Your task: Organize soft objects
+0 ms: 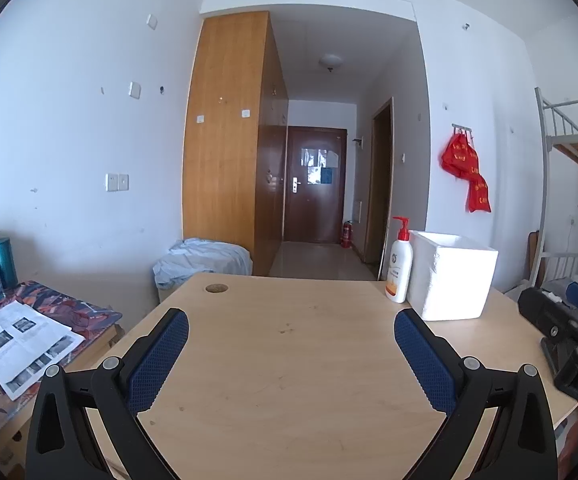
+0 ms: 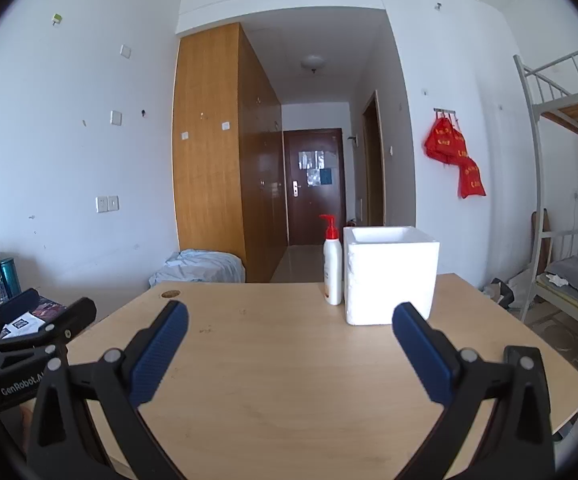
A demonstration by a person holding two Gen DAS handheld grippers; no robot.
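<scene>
Both the left gripper (image 1: 291, 330) and the right gripper (image 2: 290, 322) hover over the bare wooden desk (image 2: 273, 360), fingers spread wide and holding nothing. A white foam box (image 2: 389, 276) stands at the desk's far right side, with a red-capped lotion bottle (image 2: 332, 268) just left of it. Crumpled pale-blue cloth (image 1: 203, 262) lies heaped beyond the desk's far left corner.
</scene>
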